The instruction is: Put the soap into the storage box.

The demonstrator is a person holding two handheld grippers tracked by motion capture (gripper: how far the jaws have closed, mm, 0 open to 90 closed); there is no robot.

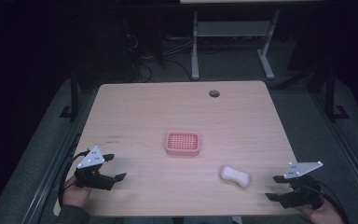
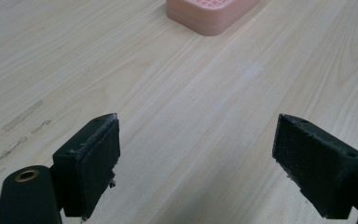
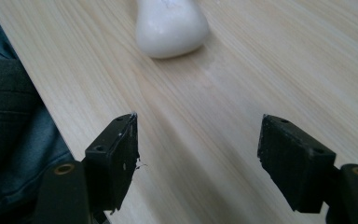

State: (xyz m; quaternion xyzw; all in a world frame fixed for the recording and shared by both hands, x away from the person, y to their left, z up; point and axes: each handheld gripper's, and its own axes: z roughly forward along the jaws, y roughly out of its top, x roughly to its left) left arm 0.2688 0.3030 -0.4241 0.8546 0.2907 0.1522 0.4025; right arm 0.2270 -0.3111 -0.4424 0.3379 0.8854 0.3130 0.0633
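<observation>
Soap dish and white soap cut off by top edges

A person's left hand holds the left gripper at the near left, jaws spread wide and pointing right. The right hand holds the right gripper at the near right, jaws also wide apart, pointing left.

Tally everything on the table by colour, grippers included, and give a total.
Pink: 1, the soap dish
White: 1, the soap bar
Black: 2, the left gripper and the right gripper, both open
Total: 4
</observation>
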